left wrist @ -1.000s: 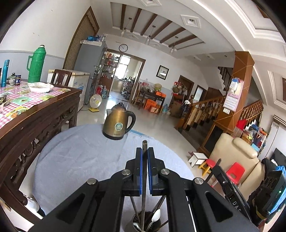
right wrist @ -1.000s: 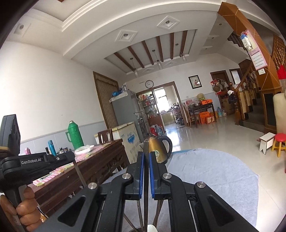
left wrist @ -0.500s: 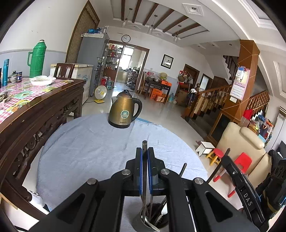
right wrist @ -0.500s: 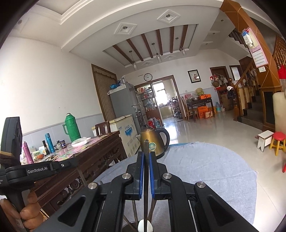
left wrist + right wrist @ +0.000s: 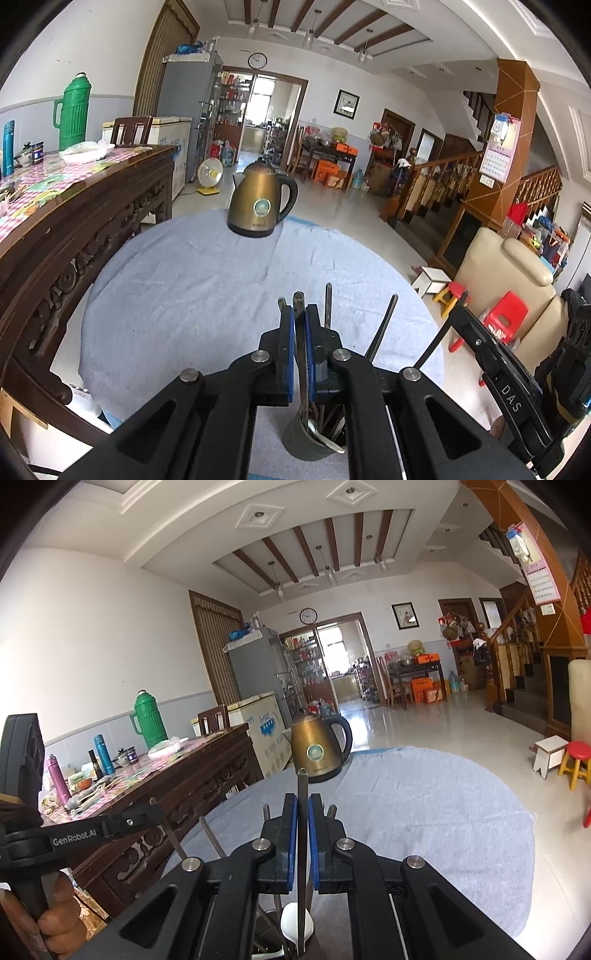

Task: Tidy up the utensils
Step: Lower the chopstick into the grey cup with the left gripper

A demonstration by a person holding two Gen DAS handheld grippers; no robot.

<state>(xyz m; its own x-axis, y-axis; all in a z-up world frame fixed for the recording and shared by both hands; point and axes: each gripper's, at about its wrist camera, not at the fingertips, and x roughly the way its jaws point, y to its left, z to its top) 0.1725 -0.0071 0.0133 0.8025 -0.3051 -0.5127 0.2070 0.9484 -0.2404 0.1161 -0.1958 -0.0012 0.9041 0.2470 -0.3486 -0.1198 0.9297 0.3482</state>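
My left gripper (image 5: pixel 300 314) is shut on the metal handle of a utensil (image 5: pixel 302 365) that stands upright with its lower end in a grey holder cup (image 5: pixel 301 441). Other utensil handles (image 5: pixel 382 326) stick out of the cup. My right gripper (image 5: pixel 302 801) is shut on the flat metal handle of another utensil (image 5: pixel 303 853), also upright, with a white spoon bowl (image 5: pixel 293 925) just below it. The right gripper's body shows at the right edge of the left wrist view (image 5: pixel 506 387). The left gripper's body and the hand holding it show at the left of the right wrist view (image 5: pixel 44 842).
A round table with a blue-grey cloth (image 5: pixel 207 288) carries a brass kettle (image 5: pixel 258 201) at its far edge. A dark carved wooden table (image 5: pixel 74 206) with a green thermos (image 5: pixel 75 110) and bottles stands to the left. A beige armchair (image 5: pixel 506 273) and small stools stand to the right.
Both grippers have lowered and tipped down with their utensils. The holder cup and the other handles have come into fuller view, and the kettle and table sit higher in both views.
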